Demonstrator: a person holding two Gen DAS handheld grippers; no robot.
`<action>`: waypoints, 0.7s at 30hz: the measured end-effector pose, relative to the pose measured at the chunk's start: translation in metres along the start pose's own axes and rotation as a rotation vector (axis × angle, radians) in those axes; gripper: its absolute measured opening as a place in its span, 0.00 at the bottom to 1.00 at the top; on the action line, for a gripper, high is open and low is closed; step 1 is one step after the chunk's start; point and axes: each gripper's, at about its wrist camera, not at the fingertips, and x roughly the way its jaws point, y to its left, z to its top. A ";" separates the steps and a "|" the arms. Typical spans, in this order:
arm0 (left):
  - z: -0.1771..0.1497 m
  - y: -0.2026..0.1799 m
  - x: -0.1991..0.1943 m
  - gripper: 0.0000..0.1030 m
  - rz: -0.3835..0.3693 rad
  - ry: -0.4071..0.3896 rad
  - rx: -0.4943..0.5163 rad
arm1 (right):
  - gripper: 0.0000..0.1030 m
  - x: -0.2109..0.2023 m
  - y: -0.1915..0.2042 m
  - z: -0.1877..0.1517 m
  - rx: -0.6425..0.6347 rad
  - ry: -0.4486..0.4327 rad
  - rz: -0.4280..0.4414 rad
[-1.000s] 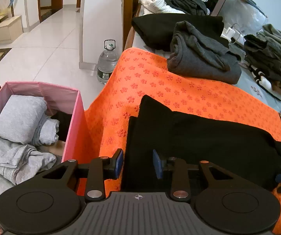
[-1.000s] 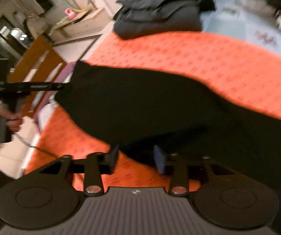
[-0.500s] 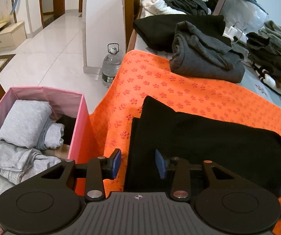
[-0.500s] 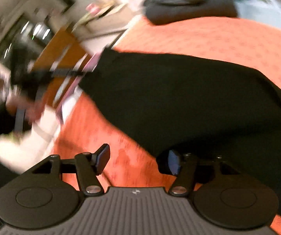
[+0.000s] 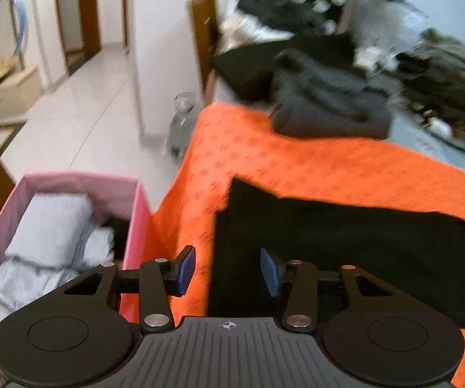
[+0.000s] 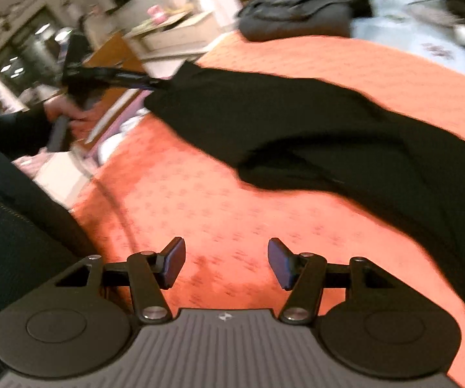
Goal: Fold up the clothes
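A black garment (image 5: 345, 242) lies folded on the orange flowered mat (image 5: 297, 161). My left gripper (image 5: 227, 270) is open just above the garment's near left edge, with nothing between the blue pads. In the right wrist view the garment (image 6: 313, 129) stretches across the mat (image 6: 216, 210). My right gripper (image 6: 226, 263) is open and empty over bare mat, short of the garment's near edge. The left gripper (image 6: 109, 76) shows there at the garment's far corner, held by a hand.
A pink fabric box (image 5: 80, 184) with folded grey clothes (image 5: 51, 226) stands left of the table. Dark folded clothes (image 5: 329, 110) and a loose pile (image 5: 442, 74) lie behind the mat. A water bottle (image 5: 180, 126) stands on the floor.
My right gripper has opened wide and pulled back off the garment onto bare mat. My left gripper has opened a little wider and stayed near the garment's left edge.
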 end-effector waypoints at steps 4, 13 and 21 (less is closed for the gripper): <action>0.000 -0.025 -0.024 0.48 -0.044 -0.062 0.061 | 0.62 -0.031 -0.012 -0.021 0.044 -0.070 -0.167; -0.010 -0.123 -0.046 0.53 -0.135 -0.082 0.139 | 0.62 -0.102 -0.061 -0.070 0.083 -0.159 -0.446; -0.023 -0.210 -0.049 0.54 -0.147 -0.057 0.101 | 0.58 -0.128 -0.115 -0.118 -0.043 -0.063 -0.474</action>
